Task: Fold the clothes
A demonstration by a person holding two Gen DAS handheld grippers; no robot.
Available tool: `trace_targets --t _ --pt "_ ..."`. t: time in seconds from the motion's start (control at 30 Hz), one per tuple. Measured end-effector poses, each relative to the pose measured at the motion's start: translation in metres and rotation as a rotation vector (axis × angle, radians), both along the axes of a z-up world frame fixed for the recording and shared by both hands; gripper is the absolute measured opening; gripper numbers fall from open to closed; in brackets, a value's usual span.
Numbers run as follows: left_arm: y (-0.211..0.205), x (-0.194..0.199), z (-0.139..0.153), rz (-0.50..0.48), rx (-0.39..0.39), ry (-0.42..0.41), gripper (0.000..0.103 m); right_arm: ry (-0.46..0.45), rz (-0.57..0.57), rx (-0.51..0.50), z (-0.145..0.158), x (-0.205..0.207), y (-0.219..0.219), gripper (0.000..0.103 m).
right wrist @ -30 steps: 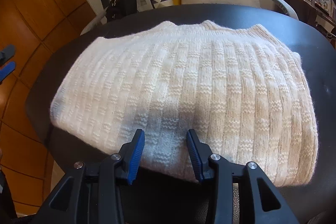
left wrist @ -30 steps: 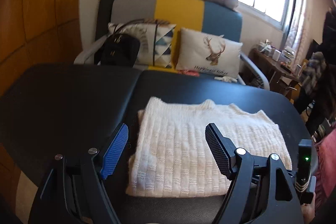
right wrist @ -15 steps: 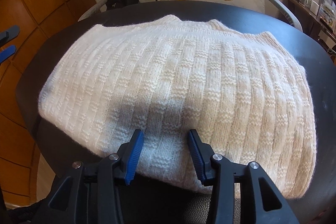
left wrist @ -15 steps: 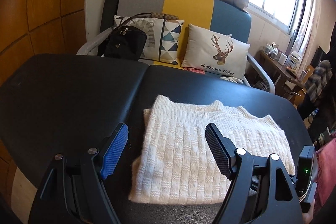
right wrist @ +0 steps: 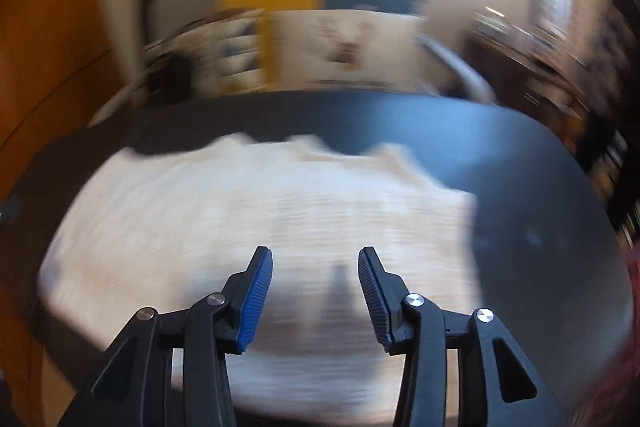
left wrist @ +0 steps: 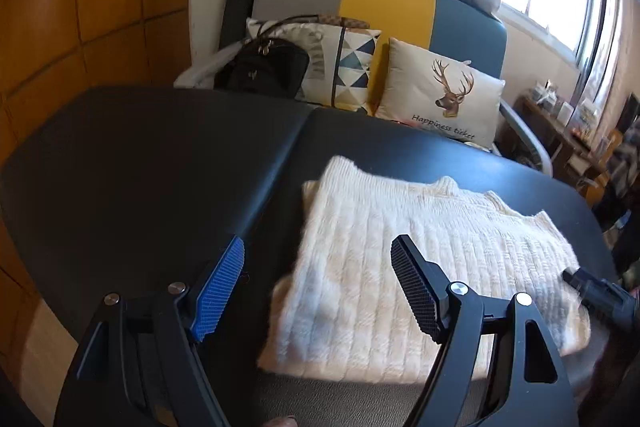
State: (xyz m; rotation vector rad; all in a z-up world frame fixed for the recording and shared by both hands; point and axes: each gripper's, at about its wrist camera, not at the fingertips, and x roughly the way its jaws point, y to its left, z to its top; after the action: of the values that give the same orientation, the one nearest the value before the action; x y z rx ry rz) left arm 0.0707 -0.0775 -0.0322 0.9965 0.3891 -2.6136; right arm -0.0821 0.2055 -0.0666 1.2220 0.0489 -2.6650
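A cream knitted sweater lies folded into a rectangle on the black table. It also fills the middle of the blurred right wrist view. My left gripper is open and empty, raised above the sweater's near left corner. My right gripper is open and empty, held above the sweater's near edge. Its black body shows at the right edge of the left wrist view.
Behind the table stands a grey, yellow and blue sofa with a black handbag, a triangle-pattern cushion and a deer cushion. Wood panelling is at the left. A cluttered side table stands at the right.
Both grippers have lifted and drawn back from the sweater. The right wrist view has tilted up fast and is motion-blurred. The sweater has stayed in place.
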Motion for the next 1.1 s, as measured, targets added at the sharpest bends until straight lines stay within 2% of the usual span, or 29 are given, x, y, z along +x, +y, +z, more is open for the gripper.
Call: trace_targets --t 0.1,0.13,0.17,0.23,0.3,0.4,0.47,0.57,0.67,0.73,0.83,0.9,1.0,1.1 --pt "-0.022 -0.003 -0.011 -0.010 0.032 -0.031 0.079 -0.079 -0.062 -0.057 -0.008 -0.034 0.049 0.045" --pt "-0.030 -0.002 -0.014 -0.040 0.065 -0.032 0.079 -0.106 -0.075 -0.083 -0.010 -0.044 0.063 0.045" --pt "-0.040 -0.001 -0.017 -0.096 0.112 -0.031 0.079 -0.121 -0.077 -0.188 -0.005 -0.049 0.083 0.046" --pt "-0.056 -0.002 -0.024 -0.173 0.147 -0.056 0.079 -0.229 -0.010 -0.445 -0.007 -0.062 0.121 0.053" --pt "-0.072 -0.010 -0.035 -0.223 0.183 -0.093 0.079 -0.290 0.007 -0.549 -0.015 -0.073 0.154 0.056" --pt "-0.085 -0.032 -0.052 -0.307 0.319 -0.148 0.079 -0.379 -0.001 -0.651 -0.034 -0.084 0.195 0.059" --pt "-0.079 -0.051 -0.062 -0.364 0.370 -0.185 0.079 -0.439 0.033 -0.753 -0.054 -0.087 0.210 0.060" --pt "-0.064 -0.078 -0.077 -0.416 0.406 -0.241 0.079 -0.494 0.071 -0.837 -0.081 -0.091 0.210 0.060" --pt "-0.048 -0.103 -0.088 -0.455 0.383 -0.291 0.079 -0.522 0.104 -0.855 -0.096 -0.102 0.196 0.060" --pt "-0.039 -0.113 -0.086 -0.484 0.349 -0.295 0.079 -0.534 0.152 -0.860 -0.097 -0.113 0.184 0.061" --pt "-0.034 -0.125 -0.083 -0.505 0.339 -0.314 0.080 -0.567 0.231 -0.841 -0.096 -0.129 0.159 0.061" --pt "-0.032 -0.131 -0.081 -0.525 0.312 -0.326 0.080 -0.582 0.277 -0.769 -0.092 -0.138 0.133 0.063" --pt "-0.025 -0.141 -0.080 -0.540 0.274 -0.324 0.082 -0.569 0.362 -0.609 -0.081 -0.144 0.096 0.072" --pt "-0.028 -0.141 -0.083 -0.545 0.261 -0.298 0.082 -0.557 0.404 -0.491 -0.073 -0.146 0.075 0.073"
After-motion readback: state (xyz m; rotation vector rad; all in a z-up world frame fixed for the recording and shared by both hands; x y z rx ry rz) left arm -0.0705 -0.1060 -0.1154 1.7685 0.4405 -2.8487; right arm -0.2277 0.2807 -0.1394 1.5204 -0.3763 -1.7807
